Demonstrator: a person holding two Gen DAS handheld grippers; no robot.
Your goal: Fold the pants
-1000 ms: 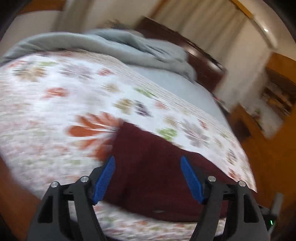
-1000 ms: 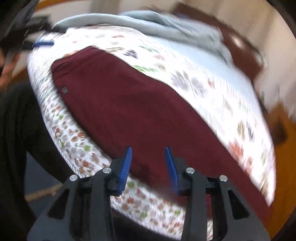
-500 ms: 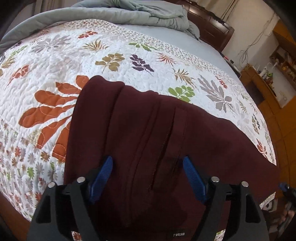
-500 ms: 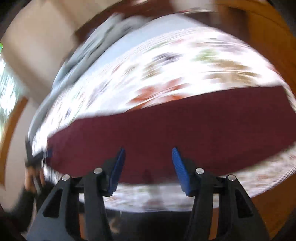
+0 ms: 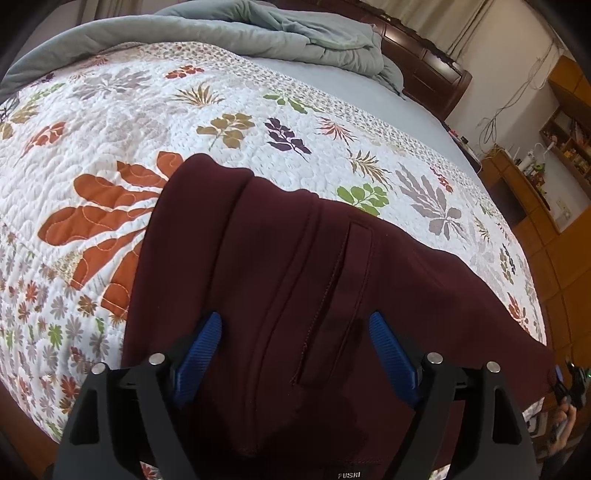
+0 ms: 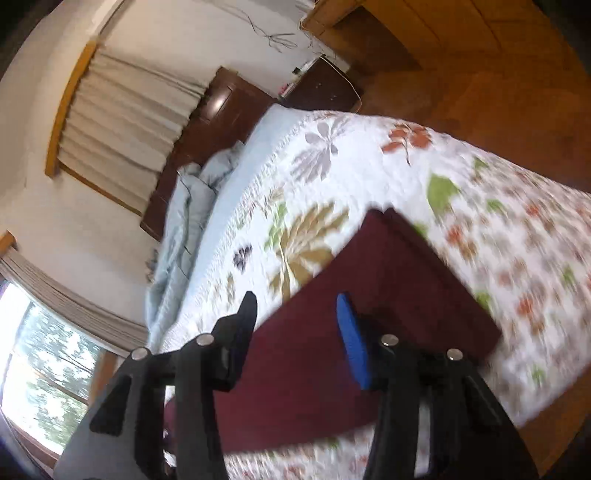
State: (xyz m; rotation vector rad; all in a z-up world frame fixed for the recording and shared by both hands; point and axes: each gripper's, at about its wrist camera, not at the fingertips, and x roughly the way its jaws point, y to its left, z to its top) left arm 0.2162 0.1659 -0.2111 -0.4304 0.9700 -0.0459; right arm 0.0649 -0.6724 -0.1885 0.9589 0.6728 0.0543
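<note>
Over the pants [image 5: 295,258] near the quilt [image 5: 110,122] edge, both grippers, left [image 5: 295,350] and right [image 6: 297,325], gape empty.

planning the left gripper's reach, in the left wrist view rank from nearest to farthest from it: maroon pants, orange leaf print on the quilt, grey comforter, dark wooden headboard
1. maroon pants: right under the open left gripper.
2. orange leaf print: on the quilt, ahead to the left.
3. grey comforter: bunched at the bed's far end.
4. dark wooden headboard: behind the comforter, upper right.
</note>
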